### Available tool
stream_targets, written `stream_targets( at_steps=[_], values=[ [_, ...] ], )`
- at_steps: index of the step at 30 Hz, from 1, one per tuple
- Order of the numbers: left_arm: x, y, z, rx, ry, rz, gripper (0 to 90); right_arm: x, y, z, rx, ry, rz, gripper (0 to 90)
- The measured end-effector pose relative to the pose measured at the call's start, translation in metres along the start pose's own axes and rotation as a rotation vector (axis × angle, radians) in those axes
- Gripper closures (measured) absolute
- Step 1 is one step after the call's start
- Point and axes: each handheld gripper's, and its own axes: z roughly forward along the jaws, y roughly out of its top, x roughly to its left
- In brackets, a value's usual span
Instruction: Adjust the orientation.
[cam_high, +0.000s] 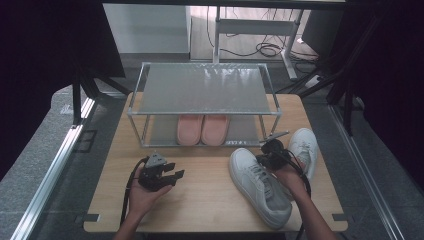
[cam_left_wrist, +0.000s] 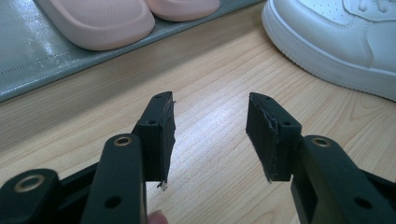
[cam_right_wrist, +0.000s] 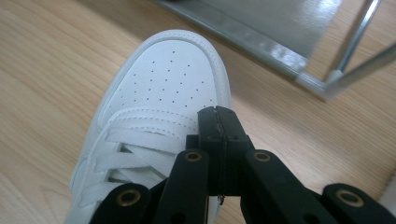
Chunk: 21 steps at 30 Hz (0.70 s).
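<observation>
The work in hand is judged to be putting the white sneakers onto the shoe rack (cam_high: 150, 95), which stands at the far edge of the table (cam_high: 210, 200) with a pair of pink slippers (cam_high: 202, 129) already on its lower shelf. The near sneaker (cam_high: 260, 186) lies toward the table's right edge, toe pointing to the rack; the second sneaker (cam_high: 304, 150) lies just beside it, closer to the right edge.

The right gripper (cam_right_wrist: 219, 122) is held over the near sneaker's laces, its jaws pressed fully together with nothing seen between them. No grip is had yet, so the jaws are best opened before anything is taken; a firm part such as the collar or tongue is judged a safer hold than the laces.

The left gripper (cam_left_wrist: 211, 135) is held above bare wood near the table's front left, jaws parted fairly wide and empty. It is well placed to steady the heel.

The free space beside the slippers, toward the rack's right post, should be aimed for, toe first.
</observation>
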Motion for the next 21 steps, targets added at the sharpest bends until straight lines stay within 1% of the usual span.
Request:
stream_targets(
  at_steps=[7, 10, 14, 16, 19, 21],
  values=[
    [0.000, 0.000, 0.001, 0.002, 0.000, 0.000, 52.6, 0.012, 0.003, 0.003, -0.013, 0.036, -0.027, 90.0],
    [0.000, 0.000, 0.001, 0.004, 0.000, 0.001, 52.6, 0.014, 0.003, 0.004, -0.017, 0.050, -0.038, 90.0],
    [0.000, 0.000, 0.001, 0.003, 0.000, 0.001, 52.5, 0.013, 0.002, 0.003, -0.027, 0.058, -0.036, 89.6],
    [0.000, 0.000, 0.000, 0.001, 0.001, 0.001, 52.5, 0.012, 0.001, 0.000, -0.046, 0.071, -0.036, 85.6],
    [0.000, 0.000, 0.000, -0.003, 0.003, -0.001, 52.5, 0.011, -0.001, -0.011, -0.088, 0.066, -0.030, 84.1],
    [0.000, 0.000, -0.001, -0.004, 0.002, -0.001, 52.5, 0.010, -0.004, -0.018, -0.113, 0.071, -0.028, 82.4]
  ],
)
